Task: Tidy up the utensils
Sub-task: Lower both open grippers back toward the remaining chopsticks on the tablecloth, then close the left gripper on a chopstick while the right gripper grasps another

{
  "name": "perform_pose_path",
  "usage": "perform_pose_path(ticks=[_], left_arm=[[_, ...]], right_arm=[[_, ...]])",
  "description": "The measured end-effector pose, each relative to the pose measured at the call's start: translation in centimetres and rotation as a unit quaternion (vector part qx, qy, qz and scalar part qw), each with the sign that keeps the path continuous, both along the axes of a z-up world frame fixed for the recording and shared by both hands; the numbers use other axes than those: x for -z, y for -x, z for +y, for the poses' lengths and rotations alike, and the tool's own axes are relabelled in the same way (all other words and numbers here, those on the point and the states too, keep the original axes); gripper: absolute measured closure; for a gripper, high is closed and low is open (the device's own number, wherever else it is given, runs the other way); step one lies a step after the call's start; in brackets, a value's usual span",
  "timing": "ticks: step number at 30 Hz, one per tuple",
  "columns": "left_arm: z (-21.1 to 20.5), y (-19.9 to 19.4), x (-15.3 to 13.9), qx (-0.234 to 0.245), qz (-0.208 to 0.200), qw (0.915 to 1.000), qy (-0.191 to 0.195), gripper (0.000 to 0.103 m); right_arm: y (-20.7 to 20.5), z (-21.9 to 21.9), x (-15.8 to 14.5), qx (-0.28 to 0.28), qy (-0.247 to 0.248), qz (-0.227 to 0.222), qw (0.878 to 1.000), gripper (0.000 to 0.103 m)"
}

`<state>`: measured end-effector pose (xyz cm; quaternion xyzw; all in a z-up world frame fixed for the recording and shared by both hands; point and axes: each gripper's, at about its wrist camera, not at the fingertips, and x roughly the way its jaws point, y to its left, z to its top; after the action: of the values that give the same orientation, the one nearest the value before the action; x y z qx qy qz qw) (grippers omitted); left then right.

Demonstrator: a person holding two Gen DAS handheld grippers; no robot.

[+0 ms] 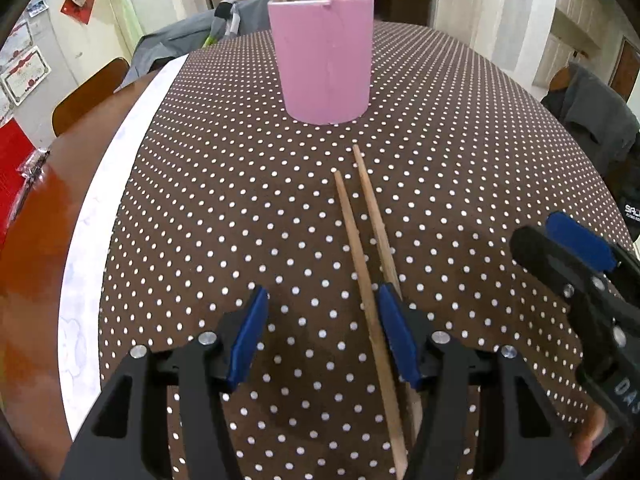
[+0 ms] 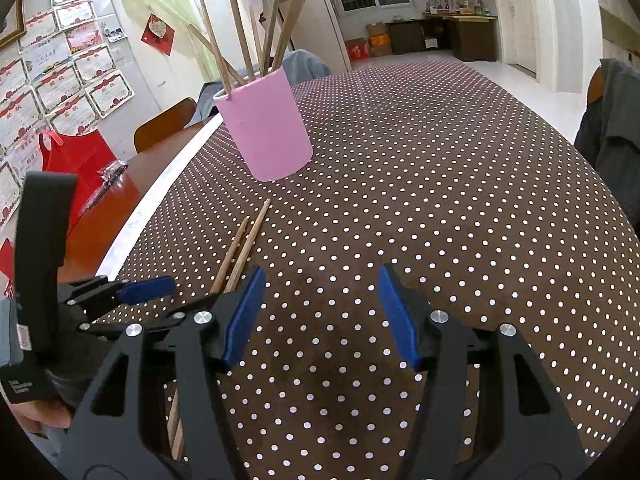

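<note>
1. Two loose chopsticks (image 1: 362, 256) lay flat on the tabletop (image 1: 240, 184) on the near side of the pink cup (image 1: 326, 60), their far tips close to its base but not touching it.
2. Both left tongs (image 1: 322, 336) stood wide, gripping nothing; one chopstick ran between the blue pads (image 1: 250, 336), just beside the right one, while the second passed under that pad and was partly hidden.
3. Near ends of the chopsticks were cut off at the bottom edge of the left wrist view; in the right wrist view they (image 2: 240, 252) vanished behind the black frame of the right tongs (image 2: 322, 316).
4. Right tongs hung wide over bare polka-dot cloth, to the right of the chopsticks, gripping nothing.
5. Only the right wrist view showed the cup (image 2: 266, 128) with its full bundle of upright sticks (image 2: 236, 28) fanning out; the left wrist view cropped them just above the rim.
6. Only the right wrist view showed the left tongs (image 2: 144, 292) from the side, low over the cloth.
7. Left wrist view caught one blue pad of the right tongs (image 1: 580, 242) at its right edge; whether it touched the cloth could not be told.
</note>
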<state>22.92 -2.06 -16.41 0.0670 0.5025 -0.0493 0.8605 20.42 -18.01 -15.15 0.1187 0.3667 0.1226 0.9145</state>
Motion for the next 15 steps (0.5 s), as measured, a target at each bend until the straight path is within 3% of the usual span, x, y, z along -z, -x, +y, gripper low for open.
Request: perform_pose_path(ticks=[3,8,15], left_arm=[[0.5,-0.3,-0.1,0.001,0.004,0.9997,0.026,0.057],[1.5,-1.4,-0.4,-0.008,0.006,0.9994,0.032,0.094],[3.9,-2.5,-0.5,-0.020,-0.014,0.9961,0.085,0.097]], right_arm=[[-0.1,0.0,0.2,0.001,-0.001,0.005,1.000,0.045],[-0.5,0.7,0.1,-0.005,0.020,0.008,1.000,0.045],[-1.8,1.9,-0.3,-0.012,0.031,0.032,0.999,0.045]])
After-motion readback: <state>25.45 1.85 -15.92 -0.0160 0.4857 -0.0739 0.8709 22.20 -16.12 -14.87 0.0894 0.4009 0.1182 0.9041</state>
